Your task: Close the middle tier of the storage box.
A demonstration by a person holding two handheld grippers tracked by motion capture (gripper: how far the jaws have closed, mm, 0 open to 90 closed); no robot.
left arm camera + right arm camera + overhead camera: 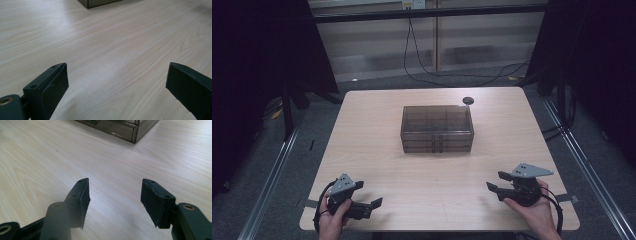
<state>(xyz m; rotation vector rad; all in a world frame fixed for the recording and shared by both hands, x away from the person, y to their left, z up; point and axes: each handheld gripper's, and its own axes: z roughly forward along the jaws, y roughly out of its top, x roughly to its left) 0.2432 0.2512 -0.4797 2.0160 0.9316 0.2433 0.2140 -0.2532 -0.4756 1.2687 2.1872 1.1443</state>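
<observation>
high view: smoky drawer box (pixel 437 128) mid-desk (pixel 377 150), black disc (pixel 468 100) nr far edge. left gripper (pixel 374 203) wide open, right gripper (pixel 497 181) part open, both empty, nr front corners.

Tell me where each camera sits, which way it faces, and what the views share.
High view: above the person's side, looking forward and down at the table; both hands, left gripper and right gripper show.
Left gripper view: low over the wood, along its open jaws.
Right gripper view: low, along its open jaws toward the box.
Shared: all three show the box and tabletop.
</observation>
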